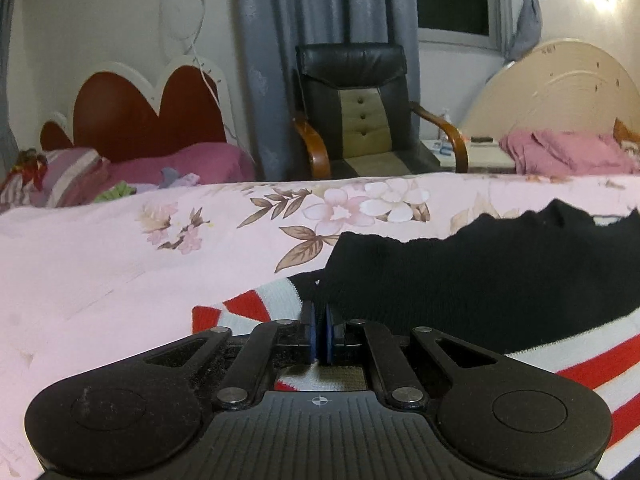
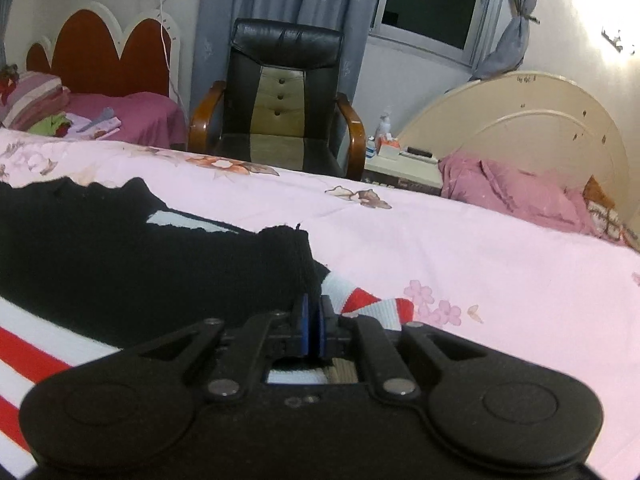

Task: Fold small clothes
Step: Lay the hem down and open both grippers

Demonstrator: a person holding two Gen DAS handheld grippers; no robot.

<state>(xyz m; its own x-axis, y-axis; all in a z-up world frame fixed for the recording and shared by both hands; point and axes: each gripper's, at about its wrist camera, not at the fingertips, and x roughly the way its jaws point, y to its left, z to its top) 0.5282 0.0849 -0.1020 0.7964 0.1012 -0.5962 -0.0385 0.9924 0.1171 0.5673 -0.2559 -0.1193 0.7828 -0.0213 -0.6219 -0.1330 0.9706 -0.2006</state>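
One black knitted garment with red and white stripes, two grippers, one armchair, two headboards, one floral sheet.

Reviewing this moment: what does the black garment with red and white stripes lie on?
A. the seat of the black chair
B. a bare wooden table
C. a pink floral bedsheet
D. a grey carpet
C: the black garment is spread on the pink floral bedsheet, while the black chair stands beyond the bed's far edge.
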